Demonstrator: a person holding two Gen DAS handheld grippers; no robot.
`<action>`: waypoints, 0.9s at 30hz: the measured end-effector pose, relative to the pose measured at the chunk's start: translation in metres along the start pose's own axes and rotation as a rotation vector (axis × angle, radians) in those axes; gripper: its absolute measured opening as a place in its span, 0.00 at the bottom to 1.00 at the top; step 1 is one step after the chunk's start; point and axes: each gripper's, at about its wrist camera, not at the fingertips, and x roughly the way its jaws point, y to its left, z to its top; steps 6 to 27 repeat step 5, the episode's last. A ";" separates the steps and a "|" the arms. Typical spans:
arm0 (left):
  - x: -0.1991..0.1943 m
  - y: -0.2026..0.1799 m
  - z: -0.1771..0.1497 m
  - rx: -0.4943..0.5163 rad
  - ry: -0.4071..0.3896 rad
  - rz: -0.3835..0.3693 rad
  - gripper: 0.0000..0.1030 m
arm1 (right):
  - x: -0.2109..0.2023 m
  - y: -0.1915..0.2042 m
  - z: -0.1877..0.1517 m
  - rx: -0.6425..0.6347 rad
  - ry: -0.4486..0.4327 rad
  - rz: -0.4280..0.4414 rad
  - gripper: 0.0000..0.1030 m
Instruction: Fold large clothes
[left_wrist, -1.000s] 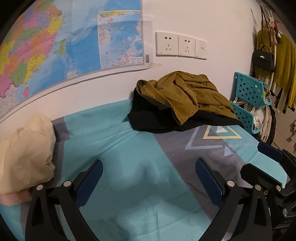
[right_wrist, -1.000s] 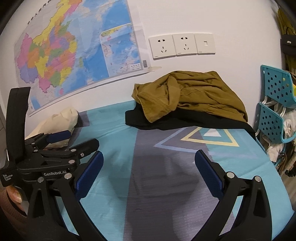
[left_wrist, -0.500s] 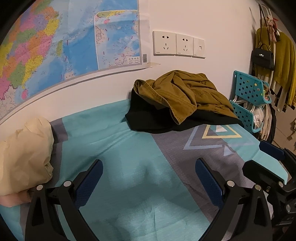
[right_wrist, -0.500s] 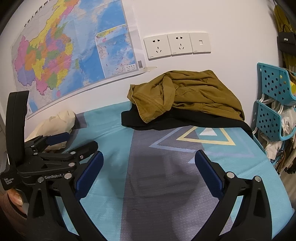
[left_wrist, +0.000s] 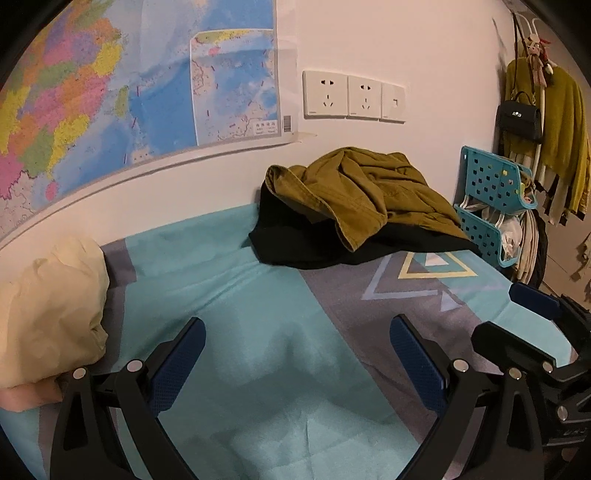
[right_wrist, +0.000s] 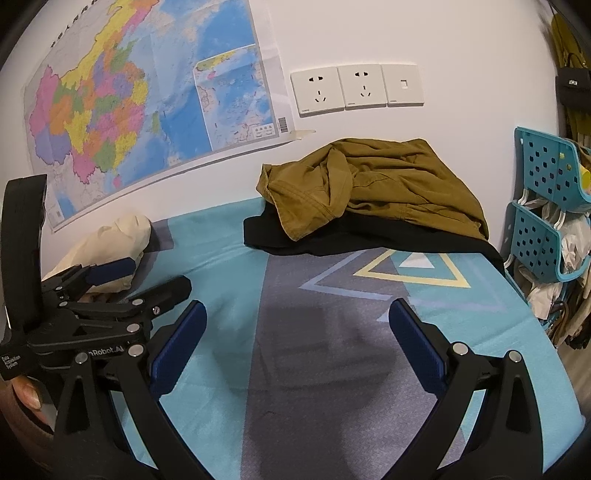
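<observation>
Left gripper (left_wrist: 297, 354) spread wide, nothing held, over the teal bedsheet (left_wrist: 229, 288). Right gripper (right_wrist: 297, 336) likewise spread, empty. Olive garment (right_wrist: 373, 184) crumpled on a black garment (right_wrist: 369, 240), well ahead by the wall. Cream bundle (left_wrist: 48, 310) to the left.

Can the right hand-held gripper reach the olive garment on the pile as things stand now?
Probably yes: the right hand-held gripper is open, with only bare bedsheet before the olive garment.

A home bedroom: a bed under a teal and grey patterned sheet (right_wrist: 221, 258), a wall map (right_wrist: 140, 96) at ten o'clock, wall sockets (left_wrist: 352, 96) at twelve, hanging clothes (left_wrist: 554, 129) and a handbag (left_wrist: 520, 120) at two.
</observation>
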 end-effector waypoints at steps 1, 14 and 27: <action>0.001 0.000 0.000 -0.003 0.004 0.012 0.94 | 0.000 0.000 0.000 0.001 -0.002 0.000 0.95; 0.004 0.003 -0.002 -0.019 0.026 0.004 0.94 | -0.001 -0.001 0.001 0.000 -0.002 -0.002 0.95; 0.004 0.003 -0.002 -0.019 0.026 0.004 0.94 | -0.001 -0.001 0.001 0.000 -0.002 -0.002 0.95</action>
